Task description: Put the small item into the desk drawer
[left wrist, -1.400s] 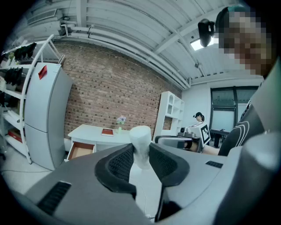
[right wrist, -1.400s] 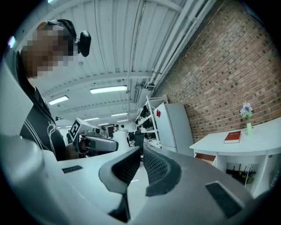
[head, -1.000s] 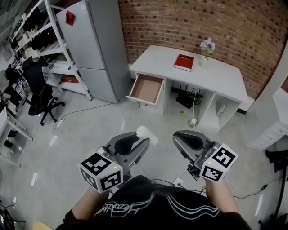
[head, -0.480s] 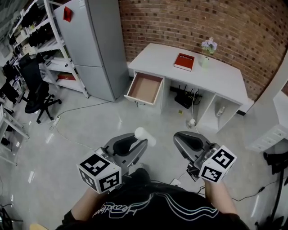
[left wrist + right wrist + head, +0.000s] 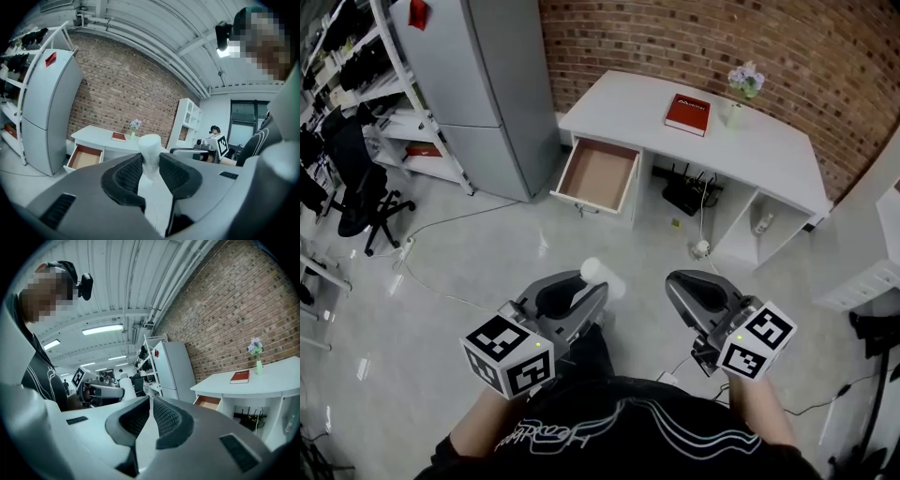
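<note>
Currently, left tongs [image 5: 151, 171] are gripping the small white item [image 5: 150, 149], well apart from the open drawer [image 5: 598, 174]; a loosening pinch is risking a floor drop. Right tongs [image 5: 151, 411] are sitting clenched, empty.

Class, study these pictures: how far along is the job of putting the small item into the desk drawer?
Done: the drawer stands open and looks empty. In hand: the left gripper is shut on the white item; the right gripper is shut, empty. Left: the person stands some way from the desk, so the item must be carried over and released into the drawer.
</note>
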`<action>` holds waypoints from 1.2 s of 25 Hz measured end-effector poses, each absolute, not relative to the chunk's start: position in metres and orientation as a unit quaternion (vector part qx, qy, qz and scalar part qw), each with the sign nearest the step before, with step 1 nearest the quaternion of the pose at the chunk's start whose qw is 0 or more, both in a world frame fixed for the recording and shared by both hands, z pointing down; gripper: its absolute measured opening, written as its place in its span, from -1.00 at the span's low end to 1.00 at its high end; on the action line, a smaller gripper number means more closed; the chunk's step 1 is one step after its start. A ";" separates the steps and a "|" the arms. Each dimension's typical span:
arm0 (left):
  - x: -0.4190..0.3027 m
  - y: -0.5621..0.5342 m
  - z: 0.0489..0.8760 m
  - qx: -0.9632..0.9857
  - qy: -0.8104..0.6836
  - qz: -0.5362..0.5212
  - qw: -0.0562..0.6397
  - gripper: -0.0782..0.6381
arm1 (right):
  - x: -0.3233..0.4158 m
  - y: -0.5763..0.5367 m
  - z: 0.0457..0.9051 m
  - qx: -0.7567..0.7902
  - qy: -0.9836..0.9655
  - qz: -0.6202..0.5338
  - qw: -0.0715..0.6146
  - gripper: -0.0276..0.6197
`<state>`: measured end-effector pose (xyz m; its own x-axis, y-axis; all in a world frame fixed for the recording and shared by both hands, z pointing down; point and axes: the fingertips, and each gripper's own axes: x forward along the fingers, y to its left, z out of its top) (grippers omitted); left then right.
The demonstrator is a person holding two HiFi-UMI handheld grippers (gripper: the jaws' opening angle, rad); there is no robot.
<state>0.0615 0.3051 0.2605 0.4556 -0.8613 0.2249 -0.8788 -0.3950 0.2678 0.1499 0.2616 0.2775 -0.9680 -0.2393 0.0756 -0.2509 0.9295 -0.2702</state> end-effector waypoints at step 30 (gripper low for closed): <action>-0.166 -0.157 0.382 0.843 -0.434 0.145 0.283 -0.43 | -0.060 -0.153 0.369 0.241 -0.927 0.278 0.079 -0.75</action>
